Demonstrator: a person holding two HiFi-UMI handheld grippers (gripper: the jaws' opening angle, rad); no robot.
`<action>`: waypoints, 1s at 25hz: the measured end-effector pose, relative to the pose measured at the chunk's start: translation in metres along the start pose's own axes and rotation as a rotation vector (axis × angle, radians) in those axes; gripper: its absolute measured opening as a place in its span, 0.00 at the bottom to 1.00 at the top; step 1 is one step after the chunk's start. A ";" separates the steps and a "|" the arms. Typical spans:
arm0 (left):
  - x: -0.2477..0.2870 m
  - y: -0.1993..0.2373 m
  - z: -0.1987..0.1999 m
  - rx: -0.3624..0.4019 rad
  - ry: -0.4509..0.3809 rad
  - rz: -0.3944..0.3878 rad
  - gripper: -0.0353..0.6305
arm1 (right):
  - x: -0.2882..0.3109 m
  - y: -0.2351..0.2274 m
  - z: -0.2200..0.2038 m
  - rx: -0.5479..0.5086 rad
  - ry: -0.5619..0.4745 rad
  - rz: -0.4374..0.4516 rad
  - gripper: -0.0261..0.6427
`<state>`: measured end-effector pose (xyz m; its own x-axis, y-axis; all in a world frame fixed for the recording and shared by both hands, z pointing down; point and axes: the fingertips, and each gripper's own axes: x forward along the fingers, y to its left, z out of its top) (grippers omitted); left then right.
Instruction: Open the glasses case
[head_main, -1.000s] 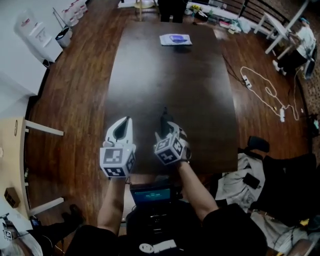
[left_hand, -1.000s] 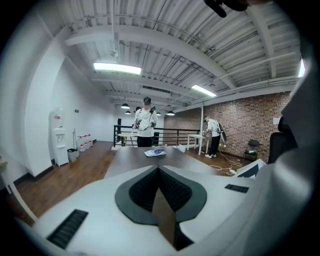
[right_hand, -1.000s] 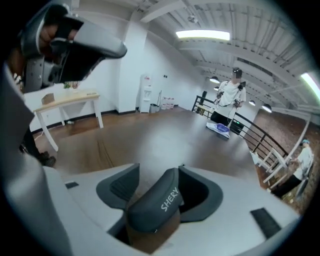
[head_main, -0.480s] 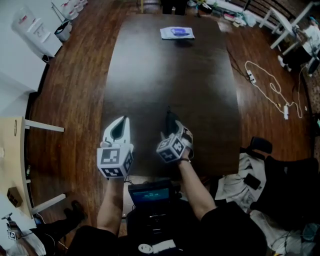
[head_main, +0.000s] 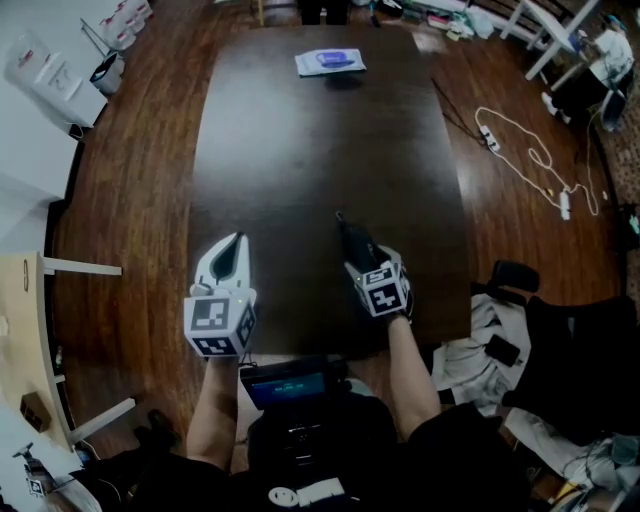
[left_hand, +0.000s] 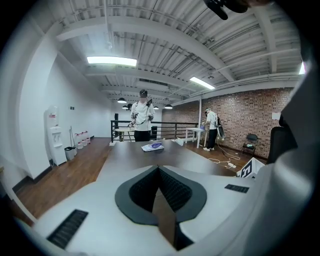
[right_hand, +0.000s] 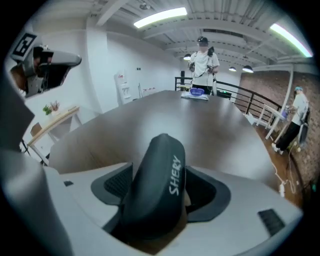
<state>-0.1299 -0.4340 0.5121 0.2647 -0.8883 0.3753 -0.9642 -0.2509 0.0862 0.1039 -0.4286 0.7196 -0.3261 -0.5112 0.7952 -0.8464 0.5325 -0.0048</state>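
The left claw (head_main: 238, 238) is pressed together on nothing. It hovers over the near edge of the table (head_main: 320, 140), with only bare dark tabletop ahead of its tips.

Well off to its right, the right claw (right_hand: 160, 167) points steeply down at the table. Its jaws have just been opening and stand spread. The glasses case (right_hand: 155, 190) lies between them, leaning on the left-hand pad with a sliver of gap at the other, and its rounded end juts out past the tips. No open seam shows on it.

I judge that the case is being let go onto the table, not yet opened. To do this well, its far end should rest on the table before the right claw backs off, straight along its own line, so the case does not roll. Then one claw can pin the lower shell while the other works at the seam. The left claw must spread first.
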 end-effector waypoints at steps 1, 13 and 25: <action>0.001 -0.001 0.000 0.003 0.002 -0.002 0.05 | 0.000 -0.004 -0.007 -0.024 0.020 -0.005 0.58; 0.007 -0.014 0.001 0.019 0.012 -0.015 0.05 | 0.011 0.006 0.005 -0.618 0.095 -0.218 0.59; 0.004 -0.024 0.001 0.018 0.009 -0.016 0.05 | 0.023 -0.014 -0.016 -0.497 0.098 -0.062 0.58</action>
<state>-0.1058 -0.4315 0.5108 0.2802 -0.8804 0.3825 -0.9592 -0.2725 0.0755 0.1145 -0.4371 0.7478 -0.2203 -0.4993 0.8380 -0.5527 0.7717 0.3145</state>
